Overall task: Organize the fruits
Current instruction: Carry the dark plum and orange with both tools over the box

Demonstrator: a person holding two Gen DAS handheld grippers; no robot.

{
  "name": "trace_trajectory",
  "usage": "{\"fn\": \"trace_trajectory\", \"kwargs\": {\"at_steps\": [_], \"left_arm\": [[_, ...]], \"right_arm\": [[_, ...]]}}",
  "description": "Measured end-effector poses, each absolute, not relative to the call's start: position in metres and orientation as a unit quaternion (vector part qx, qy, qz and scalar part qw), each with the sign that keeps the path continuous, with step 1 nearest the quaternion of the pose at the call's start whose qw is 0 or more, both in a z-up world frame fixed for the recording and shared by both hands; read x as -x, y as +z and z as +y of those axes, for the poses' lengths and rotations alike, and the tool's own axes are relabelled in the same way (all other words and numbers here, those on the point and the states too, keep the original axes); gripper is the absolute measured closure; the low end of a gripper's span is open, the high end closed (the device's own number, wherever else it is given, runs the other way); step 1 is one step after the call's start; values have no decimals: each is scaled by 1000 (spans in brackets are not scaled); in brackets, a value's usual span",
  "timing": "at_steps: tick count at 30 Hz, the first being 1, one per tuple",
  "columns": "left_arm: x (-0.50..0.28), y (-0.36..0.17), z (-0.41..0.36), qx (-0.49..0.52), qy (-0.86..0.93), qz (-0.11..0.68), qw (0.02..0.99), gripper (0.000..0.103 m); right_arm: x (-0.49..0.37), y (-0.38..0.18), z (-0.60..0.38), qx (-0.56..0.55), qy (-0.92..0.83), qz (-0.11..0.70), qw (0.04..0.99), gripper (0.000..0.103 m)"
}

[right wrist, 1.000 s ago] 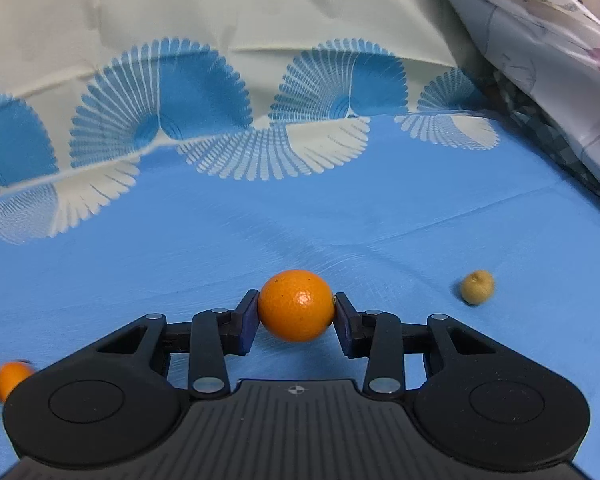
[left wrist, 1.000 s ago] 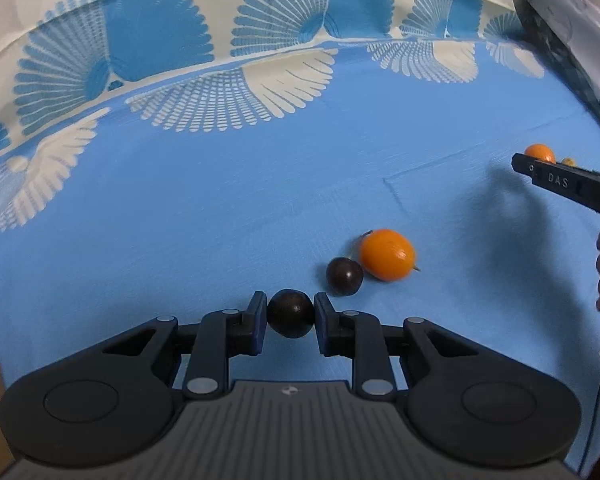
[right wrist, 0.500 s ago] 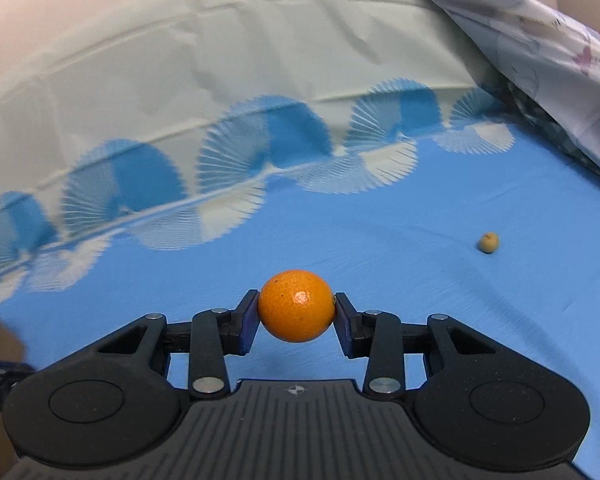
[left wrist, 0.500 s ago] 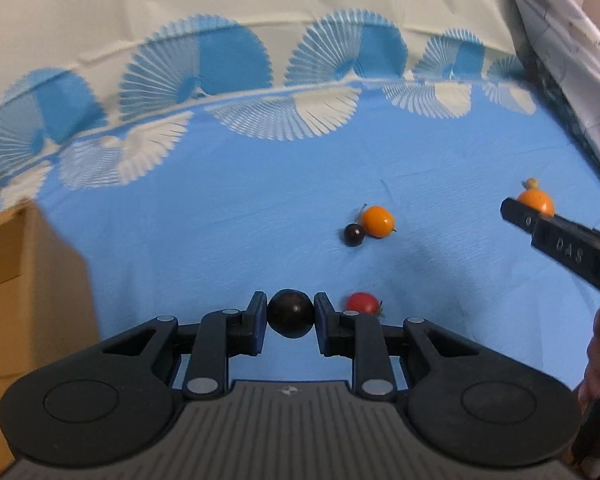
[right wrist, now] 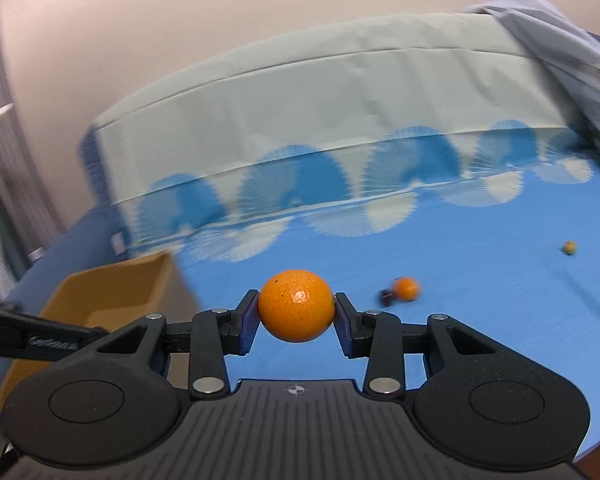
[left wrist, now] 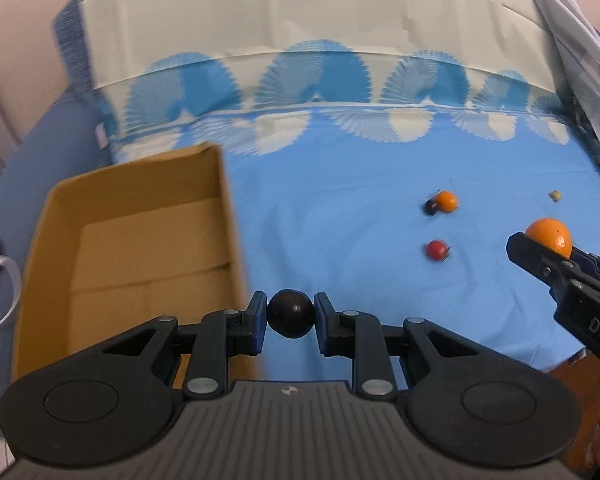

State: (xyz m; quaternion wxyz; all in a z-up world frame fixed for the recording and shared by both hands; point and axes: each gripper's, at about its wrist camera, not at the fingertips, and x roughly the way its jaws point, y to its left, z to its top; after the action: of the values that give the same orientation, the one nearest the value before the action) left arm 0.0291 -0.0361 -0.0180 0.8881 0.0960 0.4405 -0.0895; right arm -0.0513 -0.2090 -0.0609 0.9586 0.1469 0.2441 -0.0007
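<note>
Two fruits are in hand: my left gripper pinches a dark plum, my right gripper clamps an orange. The cardboard box lies just left of the plum, so my left arm is nearer; the blurred box looks empty, I think.

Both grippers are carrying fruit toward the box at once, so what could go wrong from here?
The dark fruit is round and held only at its sides by the left gripper; it could slip out before it is over the cardboard box. The orange in the right gripper could do the same. The box rim sits right by the left gripper, so a low approach might knock it.
</note>
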Motion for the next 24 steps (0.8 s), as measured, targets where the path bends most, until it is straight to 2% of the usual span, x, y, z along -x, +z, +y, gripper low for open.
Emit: {"fn": "trace_trajectory", "kwargs": {"at_steps": [13, 24], "left_arm": [[56, -6, 68, -48, -58, 441, 894, 75], [101, -7, 112, -19, -47, 436, 899, 75]], "right_arm": [[118, -45, -85, -82, 113, 275, 951, 62], [139, -34, -38, -31, 149, 268, 951, 62]]}}
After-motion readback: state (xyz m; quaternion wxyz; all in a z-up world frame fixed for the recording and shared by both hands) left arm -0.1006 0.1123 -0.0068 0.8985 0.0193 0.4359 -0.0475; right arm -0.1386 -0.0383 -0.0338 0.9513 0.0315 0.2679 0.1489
